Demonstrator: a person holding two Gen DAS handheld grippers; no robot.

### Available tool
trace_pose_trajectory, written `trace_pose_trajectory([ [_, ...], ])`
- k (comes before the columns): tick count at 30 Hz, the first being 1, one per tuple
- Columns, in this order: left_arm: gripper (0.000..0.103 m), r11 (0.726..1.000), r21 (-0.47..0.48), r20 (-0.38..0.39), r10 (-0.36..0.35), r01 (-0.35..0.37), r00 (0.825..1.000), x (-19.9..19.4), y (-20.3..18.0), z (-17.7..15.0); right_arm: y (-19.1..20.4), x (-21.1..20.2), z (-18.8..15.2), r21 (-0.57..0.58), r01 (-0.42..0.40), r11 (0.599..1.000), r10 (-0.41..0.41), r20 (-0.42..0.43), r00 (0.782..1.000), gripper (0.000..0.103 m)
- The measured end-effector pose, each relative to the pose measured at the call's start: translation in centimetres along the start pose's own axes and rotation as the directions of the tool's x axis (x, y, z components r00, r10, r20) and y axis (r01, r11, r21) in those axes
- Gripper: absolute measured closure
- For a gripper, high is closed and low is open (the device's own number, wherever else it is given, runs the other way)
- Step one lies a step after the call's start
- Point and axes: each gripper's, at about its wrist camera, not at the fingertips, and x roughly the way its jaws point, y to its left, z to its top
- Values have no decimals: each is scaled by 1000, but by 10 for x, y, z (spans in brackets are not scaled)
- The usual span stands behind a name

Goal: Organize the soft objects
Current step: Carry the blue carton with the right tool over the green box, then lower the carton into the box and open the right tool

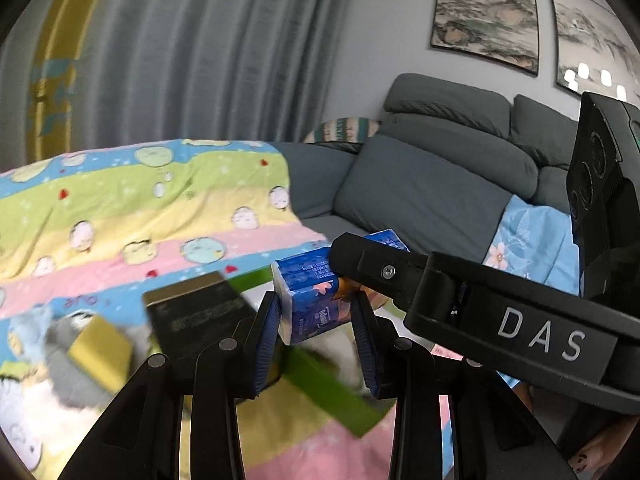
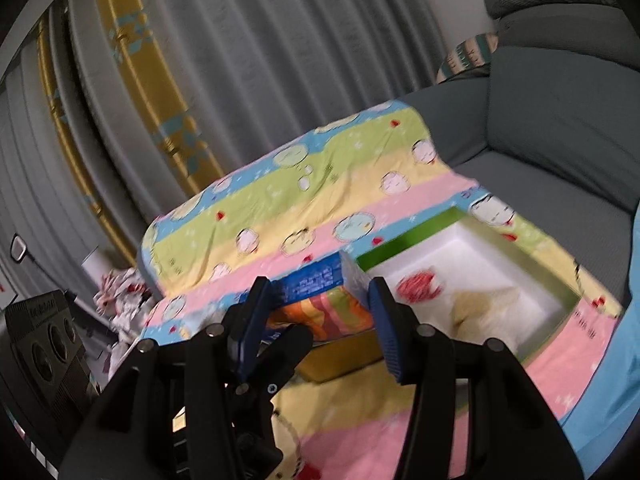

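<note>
Curtain (image 1: 208, 52) fills the far left, with the striped cartoon blanket (image 1: 132, 216) spread below it. Black box (image 1: 196, 312) with a gold edge lies on the blanket at the left, blurred, and a yellow block (image 1: 100, 348) sits just beside it. Centre: the blue pack (image 1: 308, 300) of tissues is up off the blanket, over the near rim of the green box (image 1: 332, 392). Left gripper (image 1: 316, 312) is clenched on the pack, its blue pads on the two long sides, so it takes the short width. In that view the pack's long axis runs away from the lens, up and to the right, tilted, and its far end goes under the right gripper (image 1: 360, 268), which comes in from the right. The right wrist view shows that gripper also clamped on the pack, pads set wider. There the long axis lies straight across its jaws, left to right and rising slightly rightward, with the white end face against the right pad and the printed blue side up. An orange-striped face of the pack shows underneath. Right of the pack, the green box is open with a white inside, holding a red item (image 2: 418, 284) and a cream item (image 2: 484, 304), both too blurred to name. Grey sofa (image 1: 432, 184) sits beyond, with two paintings (image 1: 486, 12) above it and a light blue cloth (image 1: 532, 240) on the seat at the far right.
</note>
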Motion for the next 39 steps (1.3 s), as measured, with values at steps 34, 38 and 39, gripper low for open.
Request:
trace_pose_trajectory([
  [34, 21, 997, -62, -156, -52, 43, 986, 47, -8, -23, -121, 21, -13, 278, 196, 940, -189, -50, 981, 16],
  [38, 21, 989, -118, -167, 72, -92, 983, -4, 35, -29, -100, 11, -13, 243, 134, 961, -133, -18, 991, 11],
  [39, 21, 984, -132, -173, 99, -123, 980, -16, 44, -30, -94, 10, -14, 233, 117, 965, -117, -14, 993, 9],
])
